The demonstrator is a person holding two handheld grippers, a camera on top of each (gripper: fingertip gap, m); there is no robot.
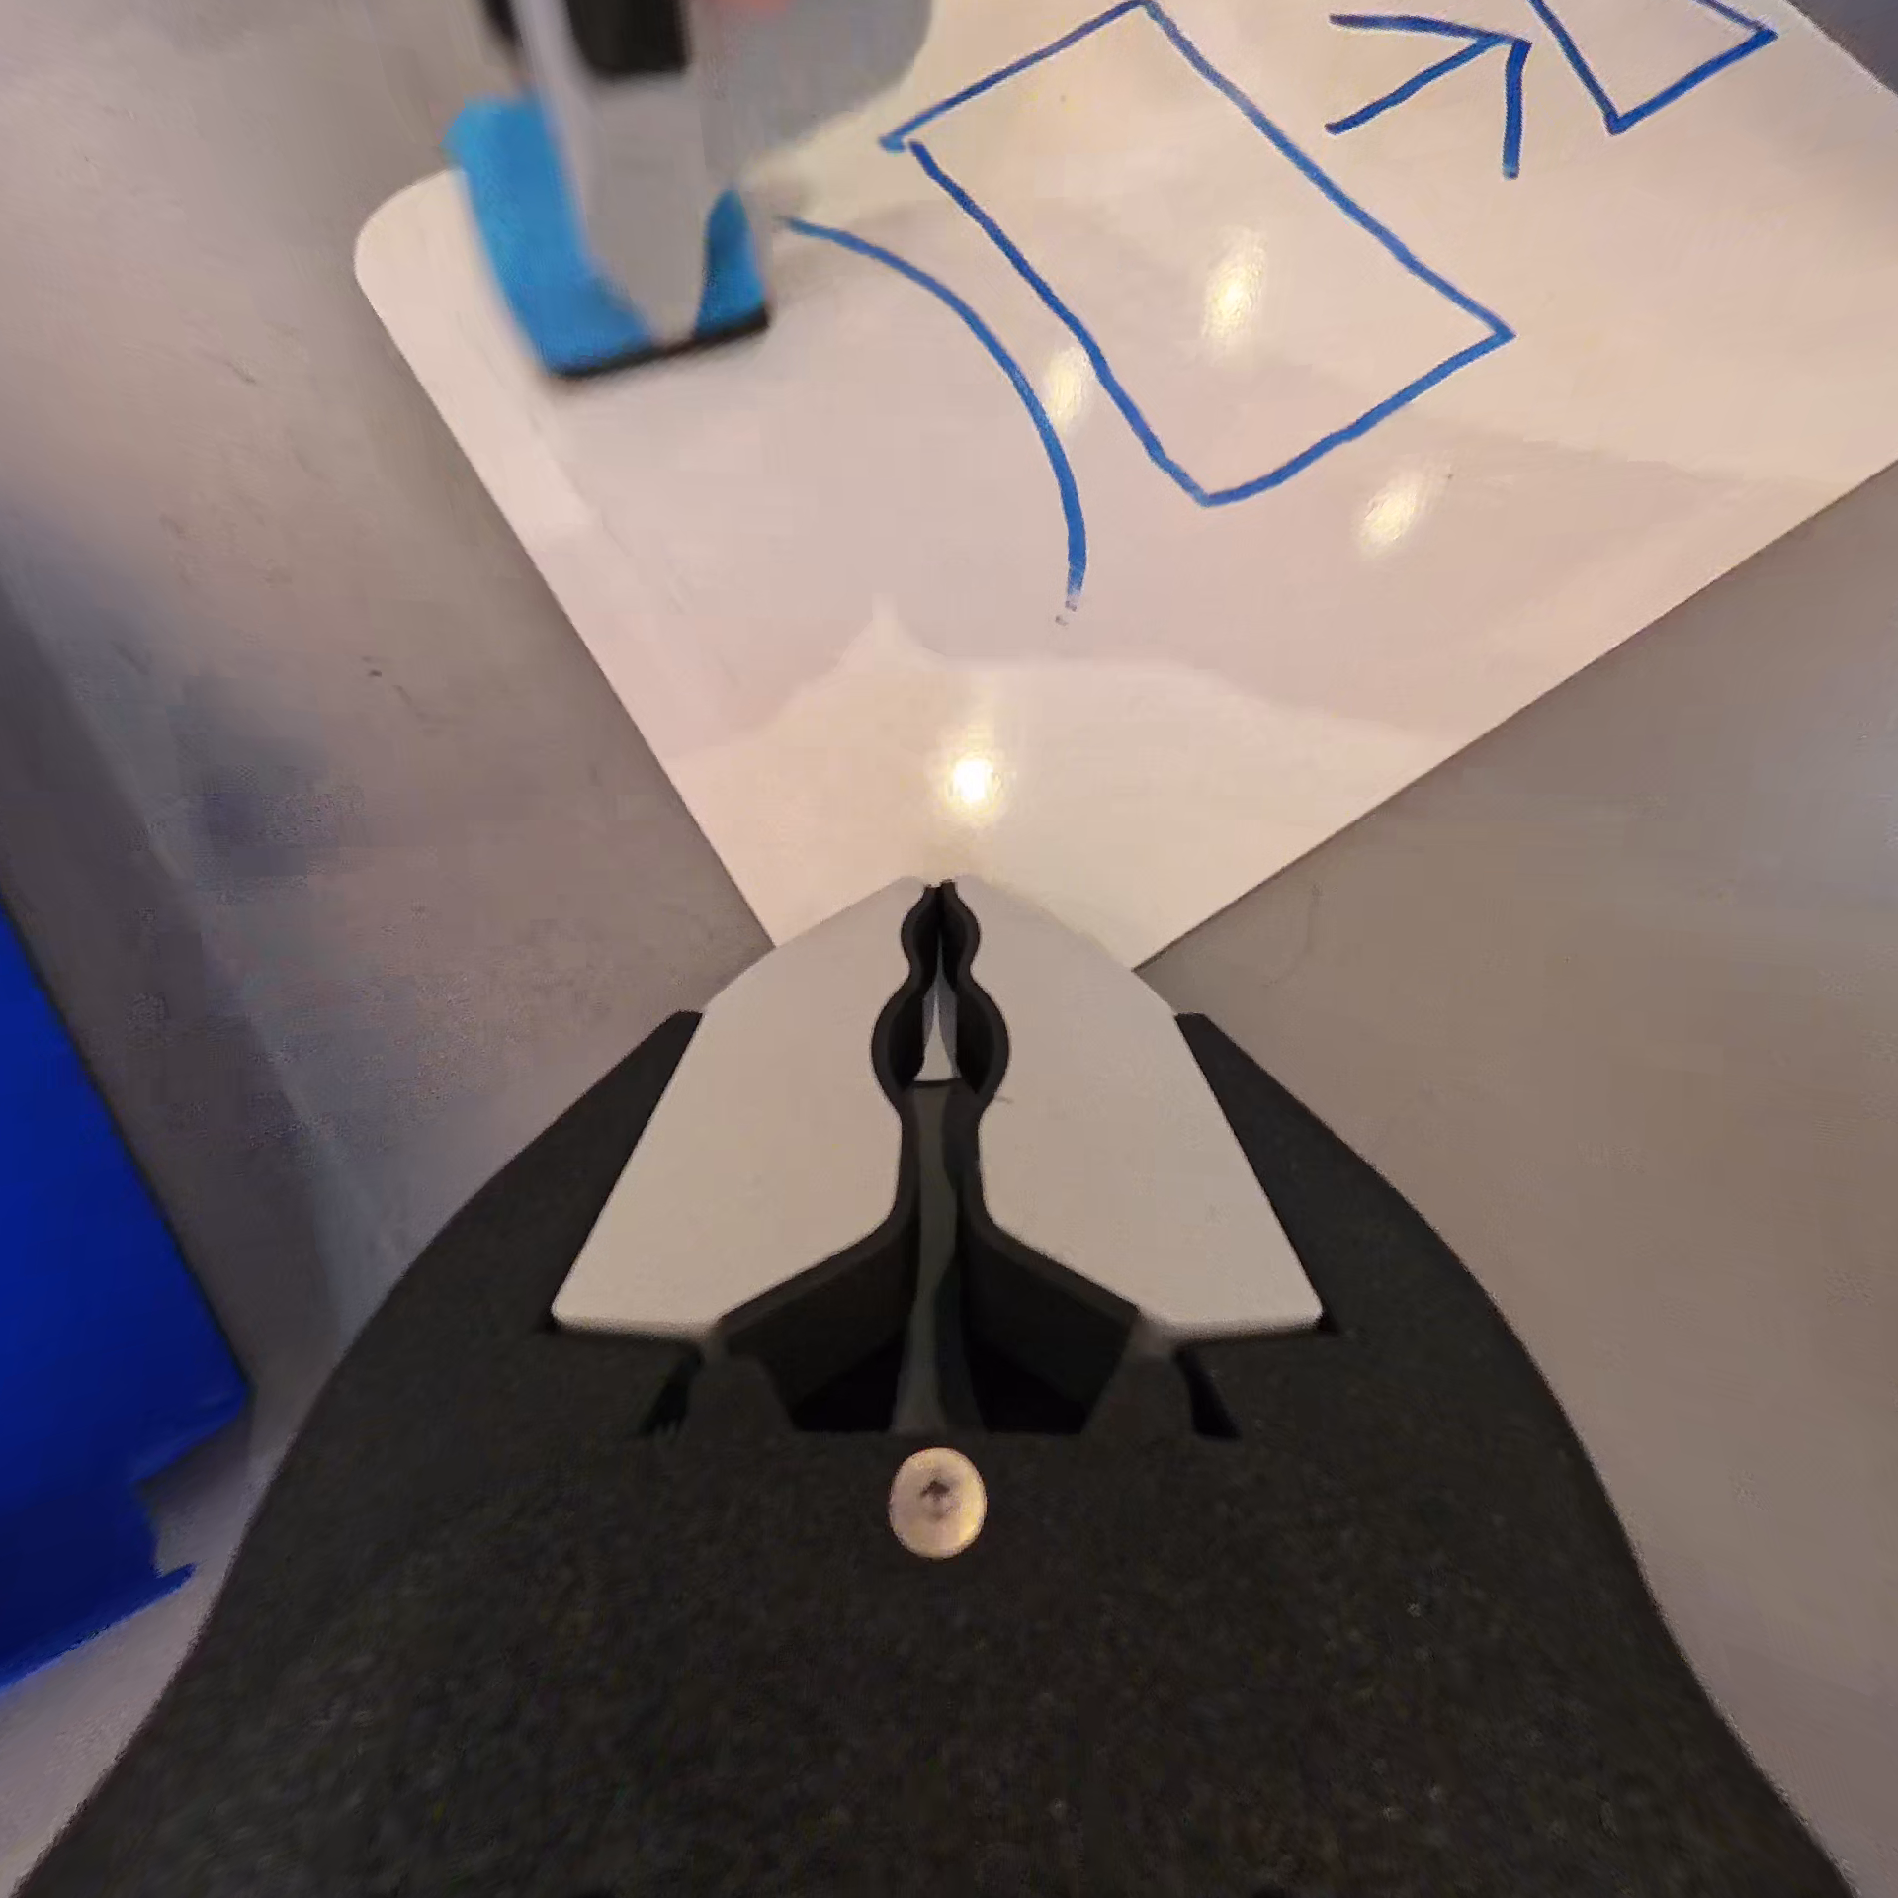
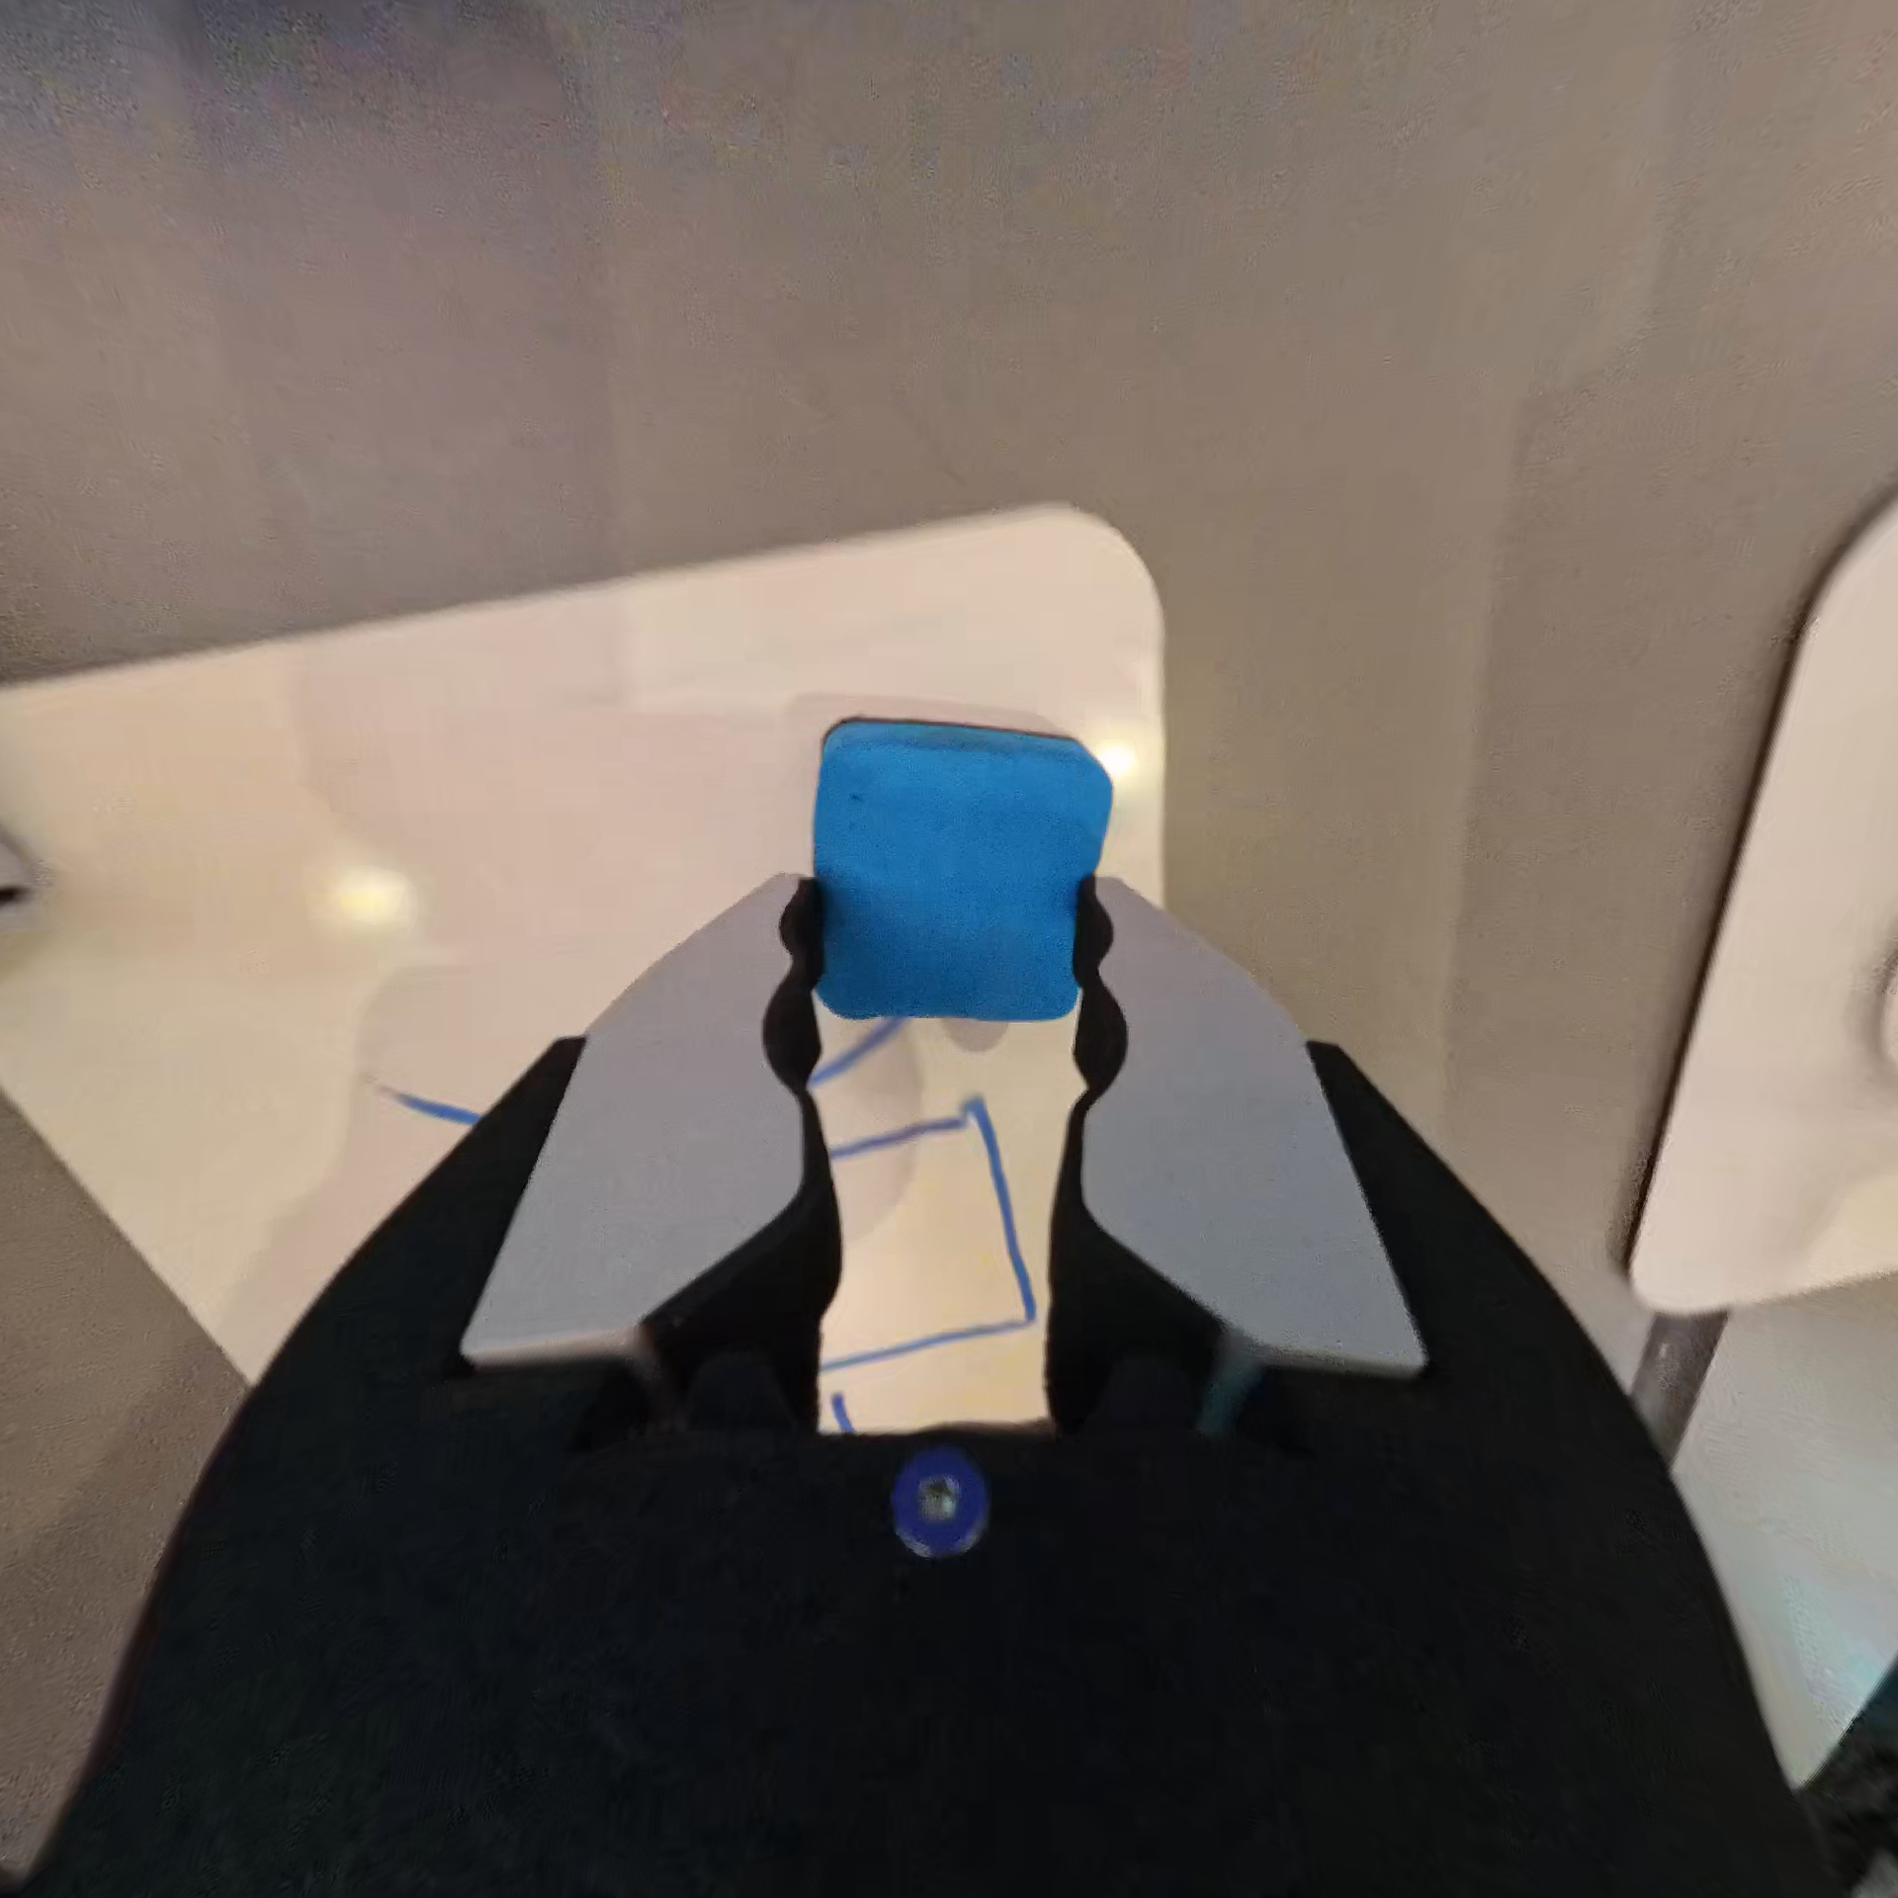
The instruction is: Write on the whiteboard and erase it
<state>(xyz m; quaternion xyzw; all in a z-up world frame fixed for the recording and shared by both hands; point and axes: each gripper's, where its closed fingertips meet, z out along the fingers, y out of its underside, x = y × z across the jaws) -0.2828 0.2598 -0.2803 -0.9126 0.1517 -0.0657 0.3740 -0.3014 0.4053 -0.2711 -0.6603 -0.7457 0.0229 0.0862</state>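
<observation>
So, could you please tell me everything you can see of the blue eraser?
The eraser is a small squarish block with rounded corners, its blue body looking like soft foam, with a thin black layer on its underside. The right gripper is shut on it, one fingertip against each side. In the left wrist view it sits flat, black face down, on a corner of the whiteboard, beside a blue curved line. It is motion-blurred there.

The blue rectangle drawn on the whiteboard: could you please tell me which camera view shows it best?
The left wrist view: the blue rectangle lies whole and sharp on the whiteboard, beside the eraser. In the right wrist view only part of its outline shows, blurred, through the gap between the jaws of the right gripper, which grip the eraser.
</observation>
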